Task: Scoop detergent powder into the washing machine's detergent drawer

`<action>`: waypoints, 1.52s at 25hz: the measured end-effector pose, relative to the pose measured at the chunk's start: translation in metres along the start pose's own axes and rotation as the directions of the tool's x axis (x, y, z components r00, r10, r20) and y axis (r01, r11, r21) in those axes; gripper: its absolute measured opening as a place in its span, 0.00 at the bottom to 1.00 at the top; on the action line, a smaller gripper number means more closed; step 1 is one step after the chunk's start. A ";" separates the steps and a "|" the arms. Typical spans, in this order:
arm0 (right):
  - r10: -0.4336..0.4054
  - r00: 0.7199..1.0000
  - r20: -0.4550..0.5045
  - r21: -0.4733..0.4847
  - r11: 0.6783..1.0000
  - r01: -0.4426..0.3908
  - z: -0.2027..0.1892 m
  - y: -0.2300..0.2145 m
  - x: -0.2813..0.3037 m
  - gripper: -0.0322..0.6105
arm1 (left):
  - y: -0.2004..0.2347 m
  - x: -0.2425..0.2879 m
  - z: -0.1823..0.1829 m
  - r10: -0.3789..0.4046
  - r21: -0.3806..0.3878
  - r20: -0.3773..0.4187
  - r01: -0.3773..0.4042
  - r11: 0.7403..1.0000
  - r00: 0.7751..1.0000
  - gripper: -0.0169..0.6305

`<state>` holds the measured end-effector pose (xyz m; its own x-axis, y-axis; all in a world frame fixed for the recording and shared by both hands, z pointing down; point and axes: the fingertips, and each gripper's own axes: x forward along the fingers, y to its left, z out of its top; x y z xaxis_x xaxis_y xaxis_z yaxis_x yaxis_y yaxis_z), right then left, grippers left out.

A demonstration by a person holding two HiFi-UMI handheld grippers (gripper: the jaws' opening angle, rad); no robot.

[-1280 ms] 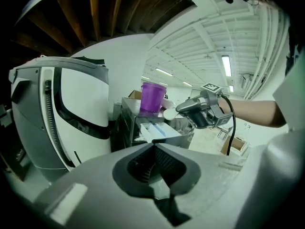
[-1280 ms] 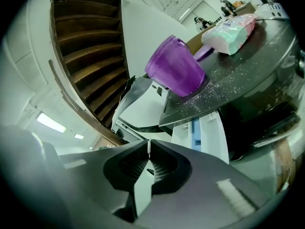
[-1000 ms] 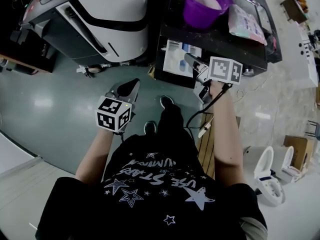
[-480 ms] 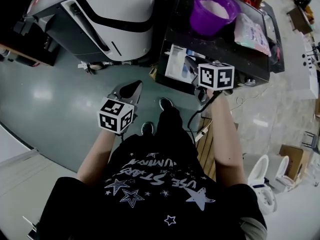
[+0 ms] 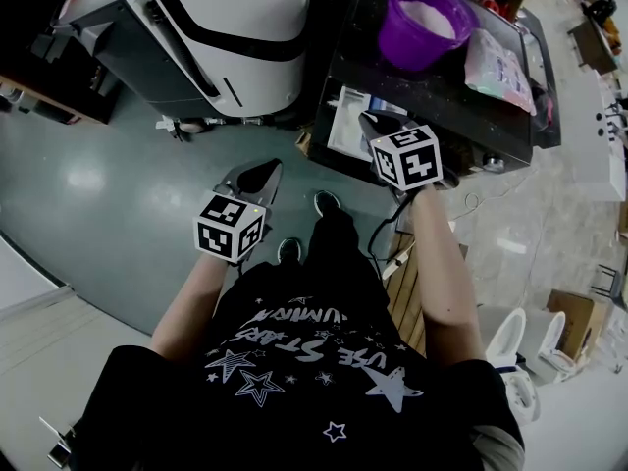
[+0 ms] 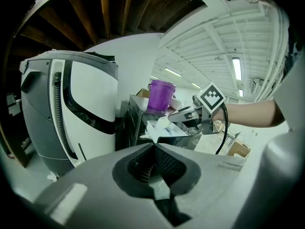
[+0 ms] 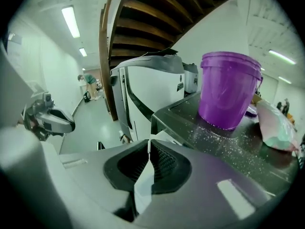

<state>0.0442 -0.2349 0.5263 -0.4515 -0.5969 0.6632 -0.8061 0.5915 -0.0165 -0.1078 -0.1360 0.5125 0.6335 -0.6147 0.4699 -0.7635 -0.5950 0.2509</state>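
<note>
Glossy grey floor, white washing machine upper left, left claw clenched on nothing over the floor, detergent drawer pulled open (white, at the front of the dark desk), right claw grasping a white scoop above it, purple bucket of powder behind.

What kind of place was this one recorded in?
Probably an industrial hall or appliance test space, not a home: a high white truss ceiling with strip lights, a washing machine beside a bigger white appliance on bare floor, and loose toilets nearby.
</note>
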 end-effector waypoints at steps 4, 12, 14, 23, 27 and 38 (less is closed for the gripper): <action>-0.035 0.999 -0.021 -0.131 0.991 0.032 -0.004 0.004 0.003 0.11 | 0.000 -0.002 -0.002 0.002 0.000 -0.001 -0.002 1.000 1.000 0.03; -0.102 0.994 -0.030 -0.364 0.928 0.084 -0.002 0.012 0.004 0.11 | 0.002 -0.006 -0.001 0.006 0.001 0.004 -0.006 1.000 1.000 0.03; -0.121 0.992 -0.029 -0.435 0.895 0.096 -0.003 0.014 0.004 0.11 | 0.002 -0.005 -0.001 0.007 0.001 0.006 -0.007 1.000 1.000 0.03; -0.201 0.980 -0.007 -0.670 0.728 0.144 -0.003 0.019 0.003 0.11 | 0.007 -0.009 0.004 0.014 -0.002 0.030 -0.014 1.000 0.999 0.03; -0.231 0.973 0.011 -0.731 0.662 0.165 -0.001 0.021 0.002 0.11 | 0.010 -0.013 0.008 0.020 -0.002 0.045 -0.020 1.000 0.999 0.03; -0.295 0.955 0.030 -0.628 0.738 0.248 0.001 0.026 -0.010 0.11 | 0.011 -0.037 -0.004 0.011 -0.008 0.062 -0.010 1.000 0.998 0.03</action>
<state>0.0277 -0.2140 0.5185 -0.2051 -0.7611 0.6154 -0.4669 0.6287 0.6219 -0.1407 -0.1179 0.5010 0.6318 -0.6520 0.4192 -0.7710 -0.5844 0.2531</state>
